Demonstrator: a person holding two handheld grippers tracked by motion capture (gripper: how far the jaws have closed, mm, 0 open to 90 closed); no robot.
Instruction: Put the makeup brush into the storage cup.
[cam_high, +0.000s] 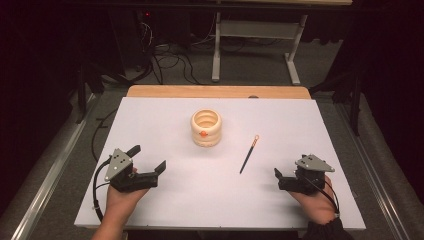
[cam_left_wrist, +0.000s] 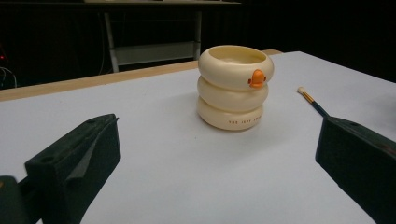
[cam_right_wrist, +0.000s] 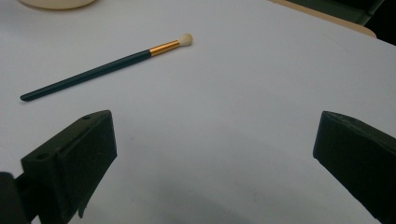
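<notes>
A cream holder (cam_high: 205, 127) shaped like stacked rings, with a small orange beak on its front, stands upright at the middle of the white table (cam_high: 310, 125). In the left gripper view the holder (cam_left_wrist: 233, 88) is straight ahead. A thin dark brush (cam_high: 249, 154) with a gold ferrule and pale tip lies flat to its right. My left gripper (cam_high: 147, 157) rests near the front left, open and holding nothing (cam_left_wrist: 217, 149). My right gripper (cam_high: 286, 170) sits at the front right, open (cam_right_wrist: 215, 140), with the brush (cam_right_wrist: 107, 65) ahead of it to its left.
A wooden strip (cam_high: 220, 91) runs along the table's far edge. Beyond it are cables on the floor (cam_high: 170, 62) and a white desk frame (cam_high: 255, 35). Metal rails (cam_high: 55, 165) border both sides of the table.
</notes>
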